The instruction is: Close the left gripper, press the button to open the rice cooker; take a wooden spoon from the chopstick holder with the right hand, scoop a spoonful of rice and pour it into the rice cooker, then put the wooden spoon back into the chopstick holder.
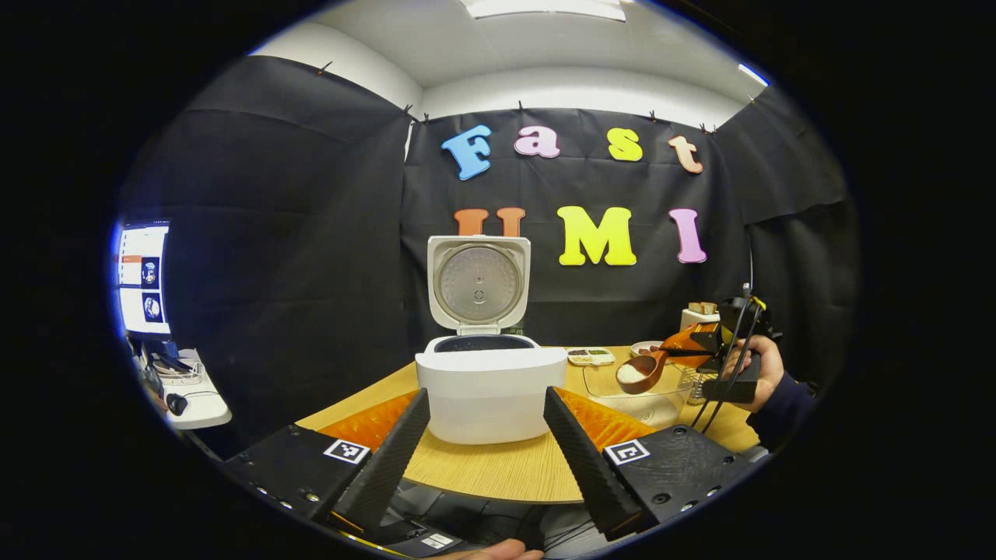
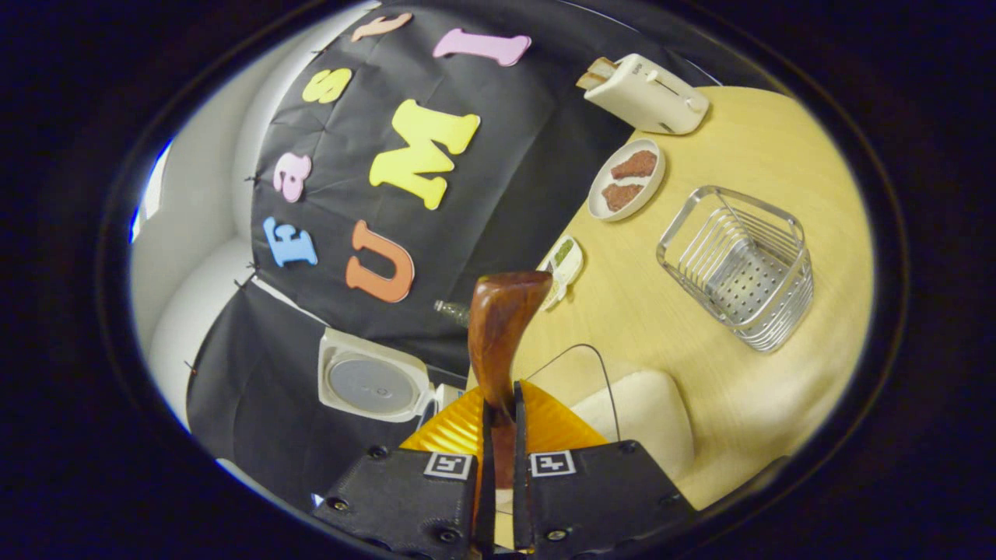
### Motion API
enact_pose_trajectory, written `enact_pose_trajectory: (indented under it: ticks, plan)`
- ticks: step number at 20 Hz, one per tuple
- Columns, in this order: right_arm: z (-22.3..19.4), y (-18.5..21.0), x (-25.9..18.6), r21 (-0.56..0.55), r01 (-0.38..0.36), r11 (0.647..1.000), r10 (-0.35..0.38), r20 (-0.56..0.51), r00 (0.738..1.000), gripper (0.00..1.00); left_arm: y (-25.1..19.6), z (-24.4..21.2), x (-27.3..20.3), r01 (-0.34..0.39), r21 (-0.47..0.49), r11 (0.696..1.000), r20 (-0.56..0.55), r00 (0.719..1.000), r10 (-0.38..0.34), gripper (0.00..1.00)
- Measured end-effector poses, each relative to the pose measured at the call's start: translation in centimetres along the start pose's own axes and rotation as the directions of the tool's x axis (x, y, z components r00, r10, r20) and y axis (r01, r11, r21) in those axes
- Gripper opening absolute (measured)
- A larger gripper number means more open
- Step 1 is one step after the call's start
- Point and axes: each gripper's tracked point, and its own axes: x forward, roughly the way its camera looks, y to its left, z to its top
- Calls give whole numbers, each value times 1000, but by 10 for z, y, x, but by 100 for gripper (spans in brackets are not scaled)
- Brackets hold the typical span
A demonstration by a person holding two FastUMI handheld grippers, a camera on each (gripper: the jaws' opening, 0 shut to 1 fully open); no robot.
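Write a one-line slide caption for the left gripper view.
Rice cooker open; right gripper holds a wooden spoon of rice.

Rice cooker [image 1: 489,389], centre of left gripper view: smooth white plastic, semi-matt; lid's inner plate dull brushed metal. Wooden spoon [image 2: 498,327], centre of right gripper view: dark glossy varnished wood. Chopstick holder [image 2: 735,268], right: shiny metal wire w/ perforated base. Table [image 2: 747,140]: pale matt wood-grain. Wall: matt black cloth.
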Motion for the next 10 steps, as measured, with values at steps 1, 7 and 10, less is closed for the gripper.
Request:
enact_pose_trajectory:
  ticks: [1,7,10]
  plan:
    - [3,8,-1,76,-54,996,54,7,999,14,2,-2,0,-5,5,1000,-3,1000,5,94]
    - [21,48,-6,335,-223,916,224,34,974,13,17,-7,-2,-28,-4,1000,-19,999,28,94]
    - [10,60,3,344,-202,917,213,6,977,13,23,-4,-7,-31,-22,999,-8,999,31,94]
